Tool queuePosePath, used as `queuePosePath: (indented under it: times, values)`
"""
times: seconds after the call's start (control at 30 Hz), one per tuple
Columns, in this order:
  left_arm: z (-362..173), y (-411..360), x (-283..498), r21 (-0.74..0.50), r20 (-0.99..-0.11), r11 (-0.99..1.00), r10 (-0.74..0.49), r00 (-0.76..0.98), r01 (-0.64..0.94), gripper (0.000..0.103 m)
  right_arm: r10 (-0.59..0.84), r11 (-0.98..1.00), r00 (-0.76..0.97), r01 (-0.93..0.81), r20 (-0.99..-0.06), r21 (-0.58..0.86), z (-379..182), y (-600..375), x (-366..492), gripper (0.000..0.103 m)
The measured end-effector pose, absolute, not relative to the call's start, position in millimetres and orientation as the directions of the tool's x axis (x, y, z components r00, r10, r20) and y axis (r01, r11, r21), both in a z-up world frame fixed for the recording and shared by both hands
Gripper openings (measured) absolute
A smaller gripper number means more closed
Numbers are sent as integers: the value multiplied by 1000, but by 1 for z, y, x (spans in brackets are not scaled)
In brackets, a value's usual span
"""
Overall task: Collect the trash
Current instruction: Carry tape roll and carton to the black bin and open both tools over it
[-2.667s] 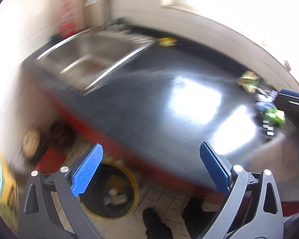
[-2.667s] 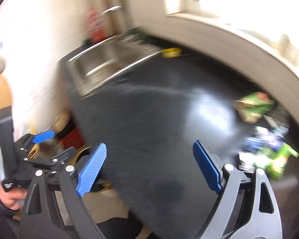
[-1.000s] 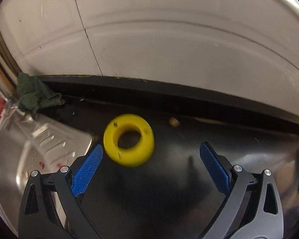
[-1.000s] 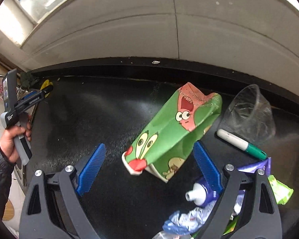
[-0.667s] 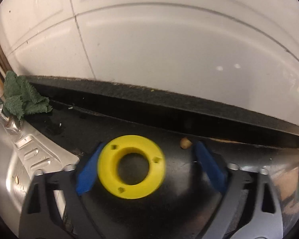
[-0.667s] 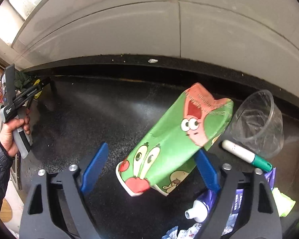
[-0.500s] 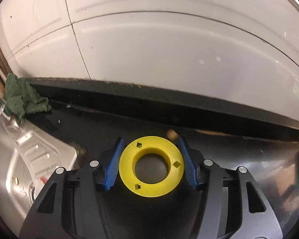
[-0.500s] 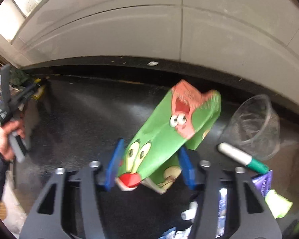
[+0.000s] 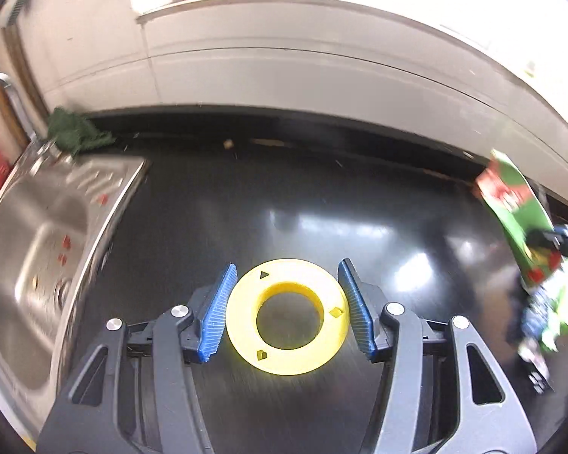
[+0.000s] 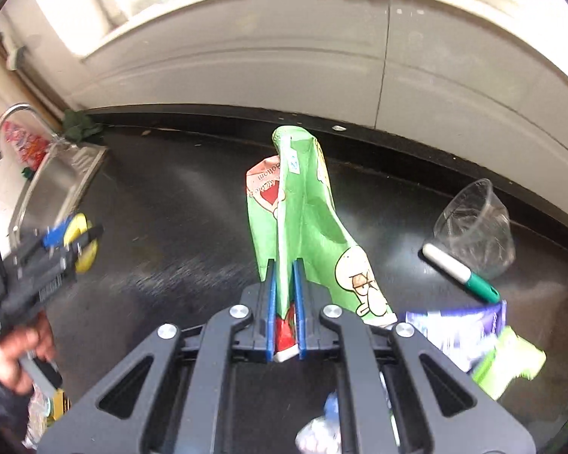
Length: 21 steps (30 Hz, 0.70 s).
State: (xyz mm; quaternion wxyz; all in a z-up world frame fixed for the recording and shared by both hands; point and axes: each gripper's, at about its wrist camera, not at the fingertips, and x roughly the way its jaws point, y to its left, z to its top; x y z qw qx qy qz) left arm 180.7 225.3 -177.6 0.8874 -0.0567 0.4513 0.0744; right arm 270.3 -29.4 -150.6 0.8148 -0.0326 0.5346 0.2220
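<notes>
The right gripper [image 10: 284, 317] had its fingers [image 10: 270, 310] clamped on the lower end of the green carton [image 10: 303, 223], pinching it flat and holding it clear of the table [image 10: 178, 204]. The carton looked light, thin-walled and crushable, so a pinch anywhere on its folded body would probably hold; its glossy print might slip under a loose grip. The left gripper [image 9: 286, 310] had its fingers [image 9: 216, 314] closed against both sides of the yellow ring [image 9: 287, 316], which looked like stiff, light moulded plastic; squeezing across the outer rim, as here, seemed the sound hold.

Near the carton, a clear plastic cup [image 10: 473, 223] lay on its side with a green-capped marker [image 10: 460, 272] just beside it, and crumpled wrappers [image 10: 484, 340] were heaped at the right. The cup looked thin and likely to buckle.

The table was black, glossy and hard, throwing back window glare. A steel sink [image 9: 45, 246] was set into its left end, with a dark green cloth [image 9: 75, 134] at the back corner below a pale wall [image 9: 284, 68].
</notes>
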Motion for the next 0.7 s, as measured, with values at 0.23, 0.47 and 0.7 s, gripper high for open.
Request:
queuePosePath:
  times: [0.23, 0.47, 0.7]
  values:
    - [-149, 185, 88, -49, -814, 973, 93, 573, -227, 54, 385, 861, 352, -470, -853, 195, -107, -56, 202, 9]
    - [-135, 156, 28, -49, -808, 967, 108, 579, -248, 54, 403, 840, 346, -507, -847, 192, -103, -63, 134, 9]
    - [-128, 136, -8, -41, -807, 963, 125, 577, -266, 54, 411, 824, 340, -536, -846, 185, -103, -62, 103, 9]
